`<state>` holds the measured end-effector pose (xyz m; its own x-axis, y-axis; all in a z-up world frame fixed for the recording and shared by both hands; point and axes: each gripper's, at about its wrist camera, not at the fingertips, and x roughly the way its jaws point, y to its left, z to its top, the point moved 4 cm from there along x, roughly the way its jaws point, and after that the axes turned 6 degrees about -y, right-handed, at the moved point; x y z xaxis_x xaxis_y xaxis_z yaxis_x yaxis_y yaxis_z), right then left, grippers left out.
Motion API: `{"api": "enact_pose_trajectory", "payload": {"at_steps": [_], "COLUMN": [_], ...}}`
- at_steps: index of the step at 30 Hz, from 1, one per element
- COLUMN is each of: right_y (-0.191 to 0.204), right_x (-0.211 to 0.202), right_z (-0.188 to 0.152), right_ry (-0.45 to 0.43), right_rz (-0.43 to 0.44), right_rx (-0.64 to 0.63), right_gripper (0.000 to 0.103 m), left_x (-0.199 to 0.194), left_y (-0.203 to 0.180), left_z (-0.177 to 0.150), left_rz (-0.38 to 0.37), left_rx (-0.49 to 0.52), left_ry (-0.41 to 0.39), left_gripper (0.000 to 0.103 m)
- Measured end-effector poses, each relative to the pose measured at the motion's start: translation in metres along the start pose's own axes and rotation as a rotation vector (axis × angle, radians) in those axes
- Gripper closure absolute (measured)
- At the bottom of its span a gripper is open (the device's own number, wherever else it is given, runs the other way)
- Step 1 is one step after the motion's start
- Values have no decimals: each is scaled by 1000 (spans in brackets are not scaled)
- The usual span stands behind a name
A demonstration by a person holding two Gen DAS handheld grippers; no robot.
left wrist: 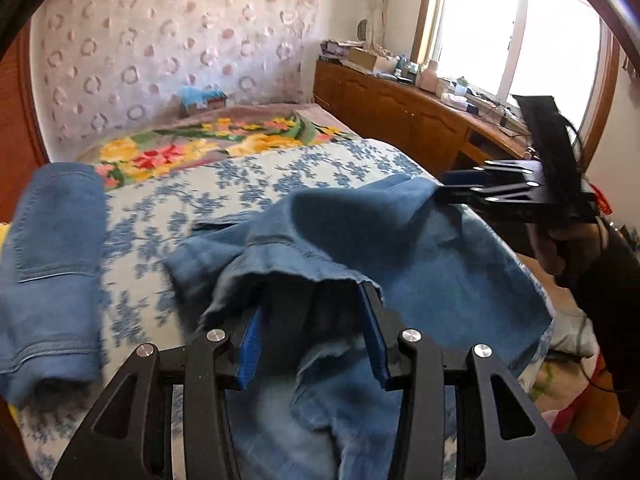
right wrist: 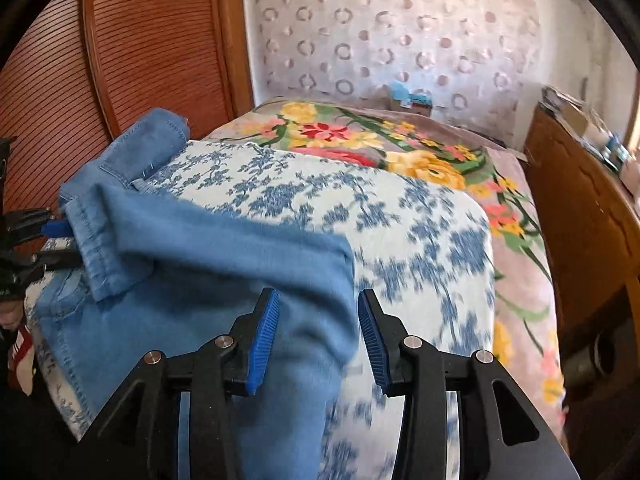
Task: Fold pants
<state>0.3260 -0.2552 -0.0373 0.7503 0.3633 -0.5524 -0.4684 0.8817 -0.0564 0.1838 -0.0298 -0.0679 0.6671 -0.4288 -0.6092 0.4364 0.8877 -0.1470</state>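
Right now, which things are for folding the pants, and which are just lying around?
For the job:
- blue pants
- left gripper, cloth between its fingers
- right gripper, cloth between its fingers
- blue-flowered bedcover underneath

Just lying about:
- bright floral blanket
- small box by the wall
- clutter on the wooden cabinet

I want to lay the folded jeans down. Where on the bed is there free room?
Free: the blue-flowered sheet between the jeans and the bright floral blanket. Crowded: the near edge under both grippers, and the left side, where denim lies.
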Motion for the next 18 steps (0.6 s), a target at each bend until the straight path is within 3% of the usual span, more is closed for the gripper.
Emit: {"api": "enact_pose_trajectory", "payload": {"at_steps": [2, 4, 7, 10, 13, 18], "right_y": [-2, -4, -1, -7, -12, -16], "right_x": [18, 30, 44, 64, 81, 88], "right_z": [14, 24, 38, 48, 43, 35], "right_ry": [11, 11, -1, -31, -10, -10], "right_rz": [-8, 9, 40, 46, -17, 0], "right_rx": [-34, -59, -78, -72, -59, -23], "right_gripper": [64, 89, 102, 102, 102, 102], "left_x": [9, 18, 28, 27, 18, -4], "left_y": [-3, -4, -2, 3, 8, 6], "left_z": [3, 8, 12, 16, 14, 5], "left_rz": [-3, -12, 0, 10, 26, 44], "left_rx": [-17, -32, -53, -64, -70, -58], "left_ry": [17, 23, 31, 28, 12, -25], "left_gripper": [58, 58, 58, 58, 58, 58]}}
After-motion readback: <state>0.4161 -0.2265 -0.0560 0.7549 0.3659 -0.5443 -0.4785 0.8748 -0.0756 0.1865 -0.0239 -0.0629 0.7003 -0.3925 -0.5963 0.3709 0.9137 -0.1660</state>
